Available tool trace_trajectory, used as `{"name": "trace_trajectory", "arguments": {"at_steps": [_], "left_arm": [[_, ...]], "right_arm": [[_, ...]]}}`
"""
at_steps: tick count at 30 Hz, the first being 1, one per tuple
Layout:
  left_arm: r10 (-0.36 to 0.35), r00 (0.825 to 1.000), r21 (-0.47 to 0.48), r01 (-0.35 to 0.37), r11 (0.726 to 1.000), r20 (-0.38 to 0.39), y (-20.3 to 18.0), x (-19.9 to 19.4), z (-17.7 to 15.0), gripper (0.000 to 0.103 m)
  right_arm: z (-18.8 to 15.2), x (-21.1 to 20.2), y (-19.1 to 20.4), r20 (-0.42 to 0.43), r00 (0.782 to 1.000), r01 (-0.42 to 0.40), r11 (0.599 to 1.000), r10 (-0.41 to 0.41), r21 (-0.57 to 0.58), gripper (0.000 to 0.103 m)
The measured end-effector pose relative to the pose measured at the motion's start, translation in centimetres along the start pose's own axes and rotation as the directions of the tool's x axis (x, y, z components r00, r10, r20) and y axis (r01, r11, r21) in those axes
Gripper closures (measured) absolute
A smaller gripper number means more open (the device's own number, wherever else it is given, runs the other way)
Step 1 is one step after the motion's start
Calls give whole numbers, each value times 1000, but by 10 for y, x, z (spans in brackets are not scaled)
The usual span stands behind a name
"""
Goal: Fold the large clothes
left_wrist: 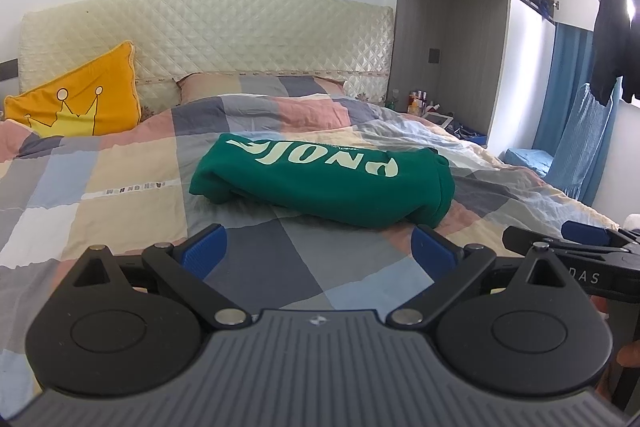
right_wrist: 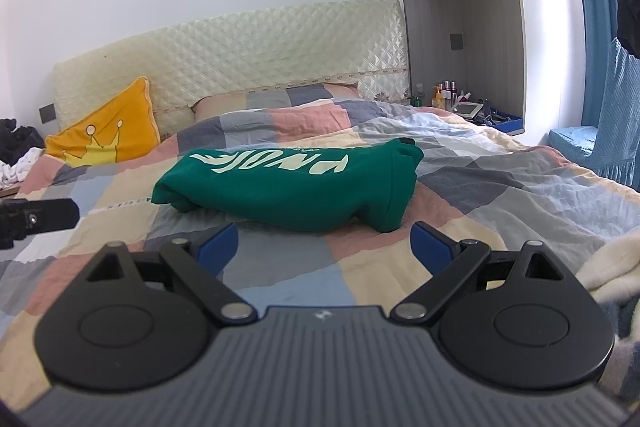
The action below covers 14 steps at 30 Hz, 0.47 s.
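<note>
A yellow crown cushion (left_wrist: 80,99) leans at the headboard, left; mid-bed, a folded green sweatshirt (left_wrist: 320,179) lies on the checked quilt (left_wrist: 120,163). The left gripper (left_wrist: 320,255) and right gripper (right_wrist: 324,251) hover short of it, jaws wide and empty.

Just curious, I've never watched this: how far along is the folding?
Nearly done, it seems: the green sweatshirt lies folded into a compact bundle on the checked quilt. Nothing is in hand; the left tool and right tool are open, short of it. Perhaps only tidying remains.
</note>
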State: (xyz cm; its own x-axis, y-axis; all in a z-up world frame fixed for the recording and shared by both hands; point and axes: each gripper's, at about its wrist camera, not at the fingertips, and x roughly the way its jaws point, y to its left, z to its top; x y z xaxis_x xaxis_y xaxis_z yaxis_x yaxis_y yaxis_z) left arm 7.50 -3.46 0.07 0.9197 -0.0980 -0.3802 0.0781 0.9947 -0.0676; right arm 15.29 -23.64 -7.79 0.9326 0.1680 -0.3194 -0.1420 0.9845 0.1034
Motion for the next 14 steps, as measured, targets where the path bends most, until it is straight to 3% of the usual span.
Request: {"name": "trace_trajectory", "arguments": {"at_steps": [14], "left_arm": [[15,1000,3,-15,1000,-7,-1,1,1,3]], "right_arm": [[0,0,-1,1,1000,-3,1000,3,5,8]]}}
